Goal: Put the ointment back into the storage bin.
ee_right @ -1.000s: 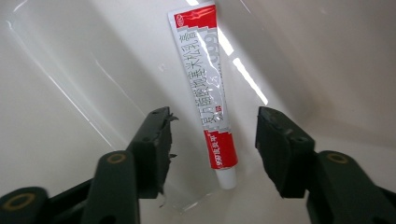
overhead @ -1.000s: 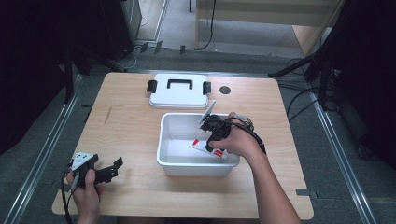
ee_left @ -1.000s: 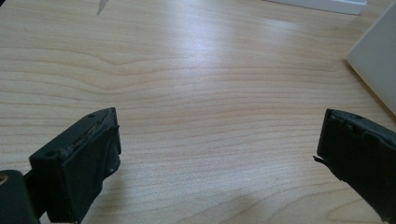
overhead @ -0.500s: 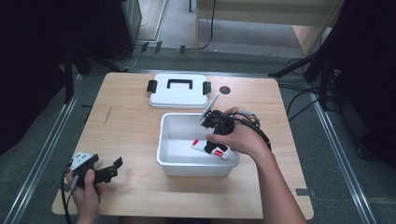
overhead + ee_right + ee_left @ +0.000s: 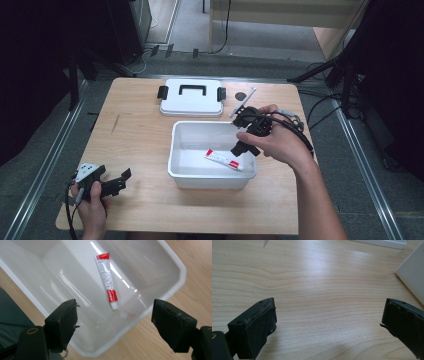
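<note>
The fingers (image 5: pixel 252 330) of the left gripper (image 5: pixel 107 185) stand wide apart with nothing between them, held low over the near left corner of the light wooden surface (image 5: pixel 135 145) by the person's left hand (image 5: pixel 90 202). Farther in and to the right, the right gripper (image 5: pixel 245 147) hangs above the right end of the white rectangular plastic tub (image 5: pixel 180 150), the person's right hand (image 5: pixel 280 142) around it. Its fingers (image 5: pixel 62 322) have just been opening and now gape wide, empty, pointing down into the tub. Below them the small red-and-white tube (image 5: pixel 223 160) lies flat on the tub's floor, toward the near right corner, free of the fingers; in the right gripper view its white cap end lies toward the tub's wall. Beyond the tub, at the far middle of the surface, rests the white flat plastic lid with a black handle and black side clips (image 5: pixel 192 97). Just right of it lie a small dark round disc (image 5: pixel 241 95) and a slim white stick (image 5: pixel 243 101).
</note>
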{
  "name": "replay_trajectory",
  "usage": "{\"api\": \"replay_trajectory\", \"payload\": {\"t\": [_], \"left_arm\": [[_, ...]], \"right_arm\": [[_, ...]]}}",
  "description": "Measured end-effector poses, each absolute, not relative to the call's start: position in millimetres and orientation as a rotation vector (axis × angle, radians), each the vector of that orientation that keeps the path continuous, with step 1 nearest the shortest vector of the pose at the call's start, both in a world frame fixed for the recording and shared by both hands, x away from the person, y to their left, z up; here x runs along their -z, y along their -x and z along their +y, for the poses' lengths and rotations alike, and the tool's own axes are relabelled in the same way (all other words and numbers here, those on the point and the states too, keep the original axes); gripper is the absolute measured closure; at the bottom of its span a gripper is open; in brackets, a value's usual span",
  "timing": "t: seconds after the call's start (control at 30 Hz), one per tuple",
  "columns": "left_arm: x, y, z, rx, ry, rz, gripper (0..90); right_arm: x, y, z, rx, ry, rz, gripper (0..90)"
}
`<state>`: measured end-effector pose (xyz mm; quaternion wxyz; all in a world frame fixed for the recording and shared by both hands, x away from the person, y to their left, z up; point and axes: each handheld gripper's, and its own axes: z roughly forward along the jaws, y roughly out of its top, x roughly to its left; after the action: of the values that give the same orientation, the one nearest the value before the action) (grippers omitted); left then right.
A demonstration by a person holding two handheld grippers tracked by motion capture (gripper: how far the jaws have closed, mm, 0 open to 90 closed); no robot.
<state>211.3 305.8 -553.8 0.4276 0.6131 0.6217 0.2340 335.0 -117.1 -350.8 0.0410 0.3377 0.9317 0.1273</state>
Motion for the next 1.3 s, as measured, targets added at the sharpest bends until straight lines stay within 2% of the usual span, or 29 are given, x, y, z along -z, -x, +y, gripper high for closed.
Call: {"api": "replay_trajectory", "payload": {"t": [0.3, 0.6, 0.9, 0.97, 1.03, 1.3], "left_arm": [[554, -212, 305, -0.591, -1.535, 1.555, 0.0], [554, -211, 306, -0.591, -1.531, 1.555, 0.0], [554, -211, 306, -0.588, -1.528, 1.556, 0.0], [554, -210, 305, -0.588, -1.528, 1.552, 0.0], [554, -210, 305, -0.587, -1.527, 1.552, 0.0], [554, -210, 305, -0.595, -1.531, 1.554, 0.0]], "right_arm": [[338, -328, -158, -0.422, -1.104, 2.782, 22.4], [353, -320, -204, -0.488, -1.203, 2.682, 23.6], [395, -312, -251, -0.698, -1.300, 2.545, 24.3], [418, -306, -265, -0.761, -1.322, 2.486, 24.3], [424, -305, -268, -0.769, -1.323, 2.477, 24.2], [482, -285, -297, -0.917, -1.373, 2.309, 24.4]]}}
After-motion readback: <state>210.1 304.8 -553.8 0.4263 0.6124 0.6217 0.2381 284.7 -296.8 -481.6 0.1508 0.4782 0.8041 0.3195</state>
